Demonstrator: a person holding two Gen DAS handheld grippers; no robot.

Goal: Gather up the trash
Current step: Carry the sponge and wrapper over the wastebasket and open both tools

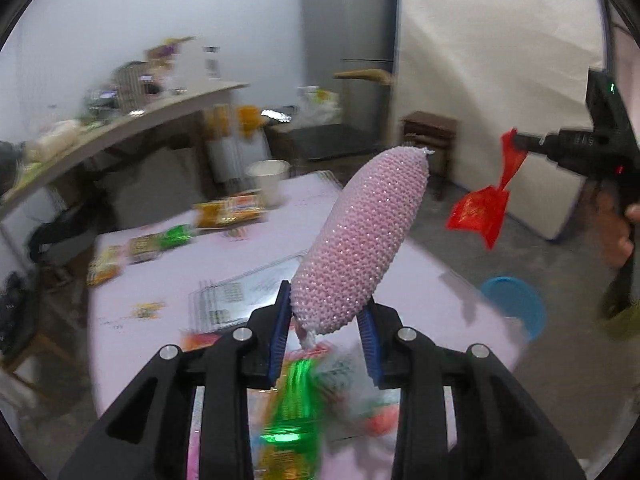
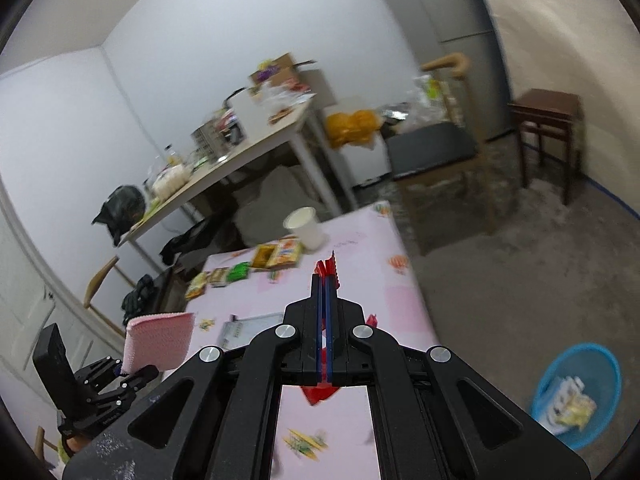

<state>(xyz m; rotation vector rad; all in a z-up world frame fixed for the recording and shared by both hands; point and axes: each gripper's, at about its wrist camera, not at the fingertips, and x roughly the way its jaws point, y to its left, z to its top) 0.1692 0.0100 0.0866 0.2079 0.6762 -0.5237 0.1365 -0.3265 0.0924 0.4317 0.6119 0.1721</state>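
Observation:
My left gripper [image 1: 326,314] is shut on the lower end of a pink knitted scrubber [image 1: 360,232], which sticks up and away over the pink table [image 1: 136,344]. The right wrist view shows the same scrubber [image 2: 158,336] and left gripper [image 2: 132,372] at lower left. My right gripper [image 2: 325,280] is shut on a red wrapper [image 2: 327,267]; in the left wrist view that wrapper [image 1: 480,212] hangs from the right gripper [image 1: 520,142] above the floor. A blue bin [image 2: 576,392] with trash inside stands on the floor right of the table.
On the table lie several snack packets [image 2: 278,254], a white cup [image 2: 306,226], a printed sheet [image 2: 248,328] and a green wrapper [image 1: 292,400]. Behind are a cluttered desk [image 2: 240,160], a chair [image 2: 436,152], a brown stool [image 2: 548,120] and a fridge [image 1: 352,40].

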